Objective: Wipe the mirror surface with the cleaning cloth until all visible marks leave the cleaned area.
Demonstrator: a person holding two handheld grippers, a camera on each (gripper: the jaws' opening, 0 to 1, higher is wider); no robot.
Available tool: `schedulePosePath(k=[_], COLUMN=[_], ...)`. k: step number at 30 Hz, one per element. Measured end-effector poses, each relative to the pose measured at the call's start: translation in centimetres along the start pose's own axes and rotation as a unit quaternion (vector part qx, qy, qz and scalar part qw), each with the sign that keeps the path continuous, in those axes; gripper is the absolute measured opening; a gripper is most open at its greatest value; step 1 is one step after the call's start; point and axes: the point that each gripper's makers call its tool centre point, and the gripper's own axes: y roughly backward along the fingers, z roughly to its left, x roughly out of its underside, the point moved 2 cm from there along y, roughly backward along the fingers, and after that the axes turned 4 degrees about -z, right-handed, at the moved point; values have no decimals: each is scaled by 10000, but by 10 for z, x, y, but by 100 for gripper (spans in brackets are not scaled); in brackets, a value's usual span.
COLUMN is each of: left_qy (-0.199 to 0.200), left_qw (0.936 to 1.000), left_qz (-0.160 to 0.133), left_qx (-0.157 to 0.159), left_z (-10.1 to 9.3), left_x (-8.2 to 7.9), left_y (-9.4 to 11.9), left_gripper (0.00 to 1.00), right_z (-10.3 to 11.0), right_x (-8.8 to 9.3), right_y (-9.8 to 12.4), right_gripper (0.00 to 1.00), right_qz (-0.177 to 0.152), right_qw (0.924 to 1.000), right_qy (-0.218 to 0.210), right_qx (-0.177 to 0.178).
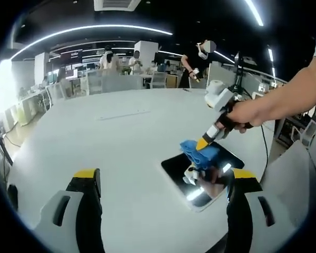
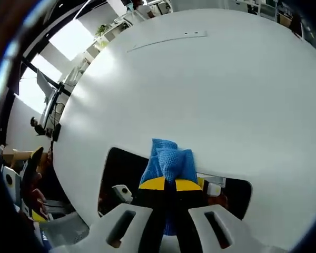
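On the mirror (image 2: 126,174), the right claw (image 2: 171,184) pinches the soft, limp blue cloth (image 2: 168,158) by its bunched middle while the left claw (image 1: 163,184) hangs released.

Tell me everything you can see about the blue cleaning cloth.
The blue cleaning cloth looks like soft fabric with a waffle-like weave. It is bunched into folds, not spread flat. The right gripper is shut on it, the yellow-tipped jaws pinching its near end, so the rest sticks out past them. It is pressed down on the dark mirror, which lies flat on the white table. In the left gripper view, the cloth sits on the mirror's far part.
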Motion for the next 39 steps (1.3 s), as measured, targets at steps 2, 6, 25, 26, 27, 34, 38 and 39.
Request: schedulePosePath(k=[2,6,25,26,27,34,38,39], left_qy=[-8,3,-32,-28,-28,-99,-111,-104], left_qw=[10000,10000,10000,10000,10000,9999,9999,9999], left_qz=[12,0,-13,-24,-29,-24,-56,-49], left_qx=[7,7,58,56,54,94,93,81], left_z=[0,0,-1,-2,-2,-5,-4,-4], left_x=[0,0,-3,-4,-4,-6,-5,-4], left_y=[0,-1,-10,-10,-10,-9,-8,-8], left_gripper=[99,99,99,99,99,99,99,99], right_z=[-4,-9,-34,-32,-32,-29,-26,-25], right_x=[-1,-2,4,4,5,9,16,18], right_y=[0,-1,13,12,12,15,16,16], right_gripper=[0,0,0,0,0,0,0,0], right_qz=[4,5,-82,-87,-96,-250,-257,-249], right_qw=[10000,10000,9996,9995,9995,9989,9987,9988], right_qy=[3,-22,-133,-85,-59,110,171,156], right_qx=[34,49,245,286,305,391,400,387])
